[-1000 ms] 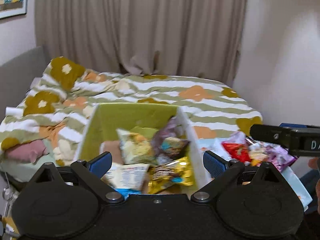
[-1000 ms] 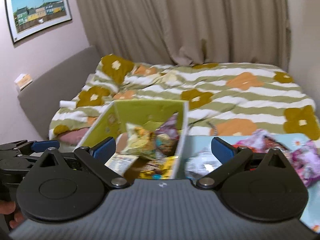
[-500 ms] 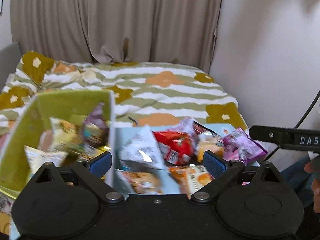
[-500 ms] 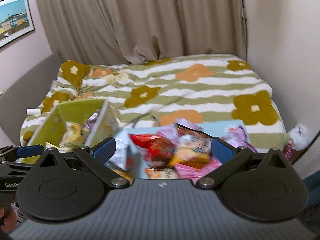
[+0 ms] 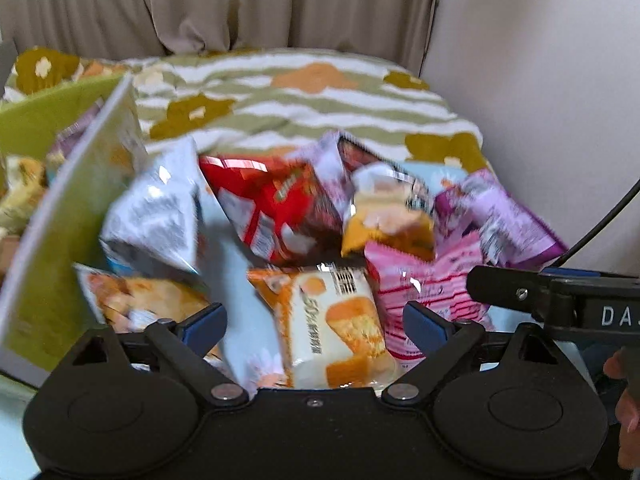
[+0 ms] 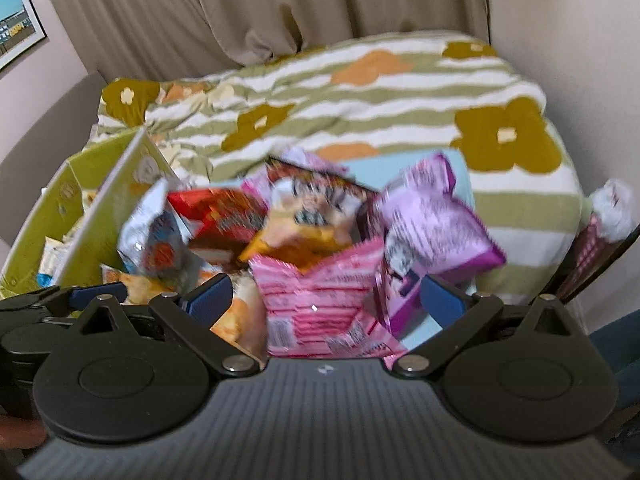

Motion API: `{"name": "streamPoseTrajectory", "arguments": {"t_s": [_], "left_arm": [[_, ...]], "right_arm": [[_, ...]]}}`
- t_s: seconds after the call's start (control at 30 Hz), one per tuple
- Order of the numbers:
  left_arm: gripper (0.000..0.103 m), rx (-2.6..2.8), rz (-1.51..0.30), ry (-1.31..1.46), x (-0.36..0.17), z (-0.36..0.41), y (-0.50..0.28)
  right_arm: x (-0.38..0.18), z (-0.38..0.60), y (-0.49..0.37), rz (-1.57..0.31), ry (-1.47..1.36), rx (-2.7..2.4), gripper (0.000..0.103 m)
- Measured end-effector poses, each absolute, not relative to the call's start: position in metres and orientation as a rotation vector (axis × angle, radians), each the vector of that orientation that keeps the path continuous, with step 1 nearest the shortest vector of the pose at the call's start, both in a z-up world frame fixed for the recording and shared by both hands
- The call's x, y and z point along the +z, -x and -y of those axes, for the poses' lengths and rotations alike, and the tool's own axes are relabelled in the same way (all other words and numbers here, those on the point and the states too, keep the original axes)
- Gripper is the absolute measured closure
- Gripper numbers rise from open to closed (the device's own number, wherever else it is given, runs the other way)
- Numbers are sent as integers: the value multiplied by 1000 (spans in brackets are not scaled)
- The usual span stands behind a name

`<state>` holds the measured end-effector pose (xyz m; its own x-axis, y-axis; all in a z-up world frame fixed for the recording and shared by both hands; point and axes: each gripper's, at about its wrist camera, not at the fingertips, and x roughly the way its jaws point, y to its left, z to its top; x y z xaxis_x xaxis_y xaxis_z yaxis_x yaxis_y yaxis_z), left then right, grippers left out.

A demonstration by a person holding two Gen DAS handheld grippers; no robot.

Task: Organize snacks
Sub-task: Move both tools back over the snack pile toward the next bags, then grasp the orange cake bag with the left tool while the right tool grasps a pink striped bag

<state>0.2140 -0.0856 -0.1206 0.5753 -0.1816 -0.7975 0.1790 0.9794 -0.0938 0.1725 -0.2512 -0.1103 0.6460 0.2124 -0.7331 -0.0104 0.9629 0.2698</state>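
Left wrist view: my left gripper (image 5: 315, 318) hangs over a heap of snack packets on a light-blue table (image 5: 234, 264), its jaws closing but pressing on nothing, an orange-and-white cake packet (image 5: 340, 320) lying below the gap. A red packet (image 5: 276, 208) and a silver packet (image 5: 154, 216) lie beyond, beside the green box (image 5: 60, 216) at left.

Right wrist view: my right gripper (image 6: 326, 300) is spread wide over a pink packet (image 6: 320, 300), not touching it. A purple packet (image 6: 432, 224) lies just right of it. A striped flowered bedspread (image 6: 360, 100) fills the background.
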Motion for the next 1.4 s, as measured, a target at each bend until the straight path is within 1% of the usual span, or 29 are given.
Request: {"name": "streamPoseTrajectory", "arguments": {"t_s": [0.23, 0.33, 0.4, 0.57, 0.67, 1.27, 1.3, 1.4], "left_arm": [[13, -198, -982, -27, -150, 100, -225], [28, -198, -1010, -30, -160, 103, -227], [33, -197, -1030, -19, -165, 103, -228], [35, -184, -1019, -48, -168, 105, -220], [35, -174, -1018, -50, -167, 104, -216], [35, -103, -1011, -41, -165, 88, -189], [35, -102, -1010, -43, -165, 89, -189], [36, -98, -1007, -40, -163, 91, -186]], "right_arm": [[-137, 257, -180, -900, -300, 156, 0], [-143, 258, -181, -909, -296, 169, 0], [-145, 257, -182, -915, -293, 180, 0], [-149, 251, -182, -928, -261, 211, 0], [-151, 246, -183, -931, -243, 231, 3], [-170, 223, -195, -936, -118, 272, 3], [-171, 222, -195, -937, -115, 273, 4], [-170, 223, -191, -934, -102, 285, 18]]}}
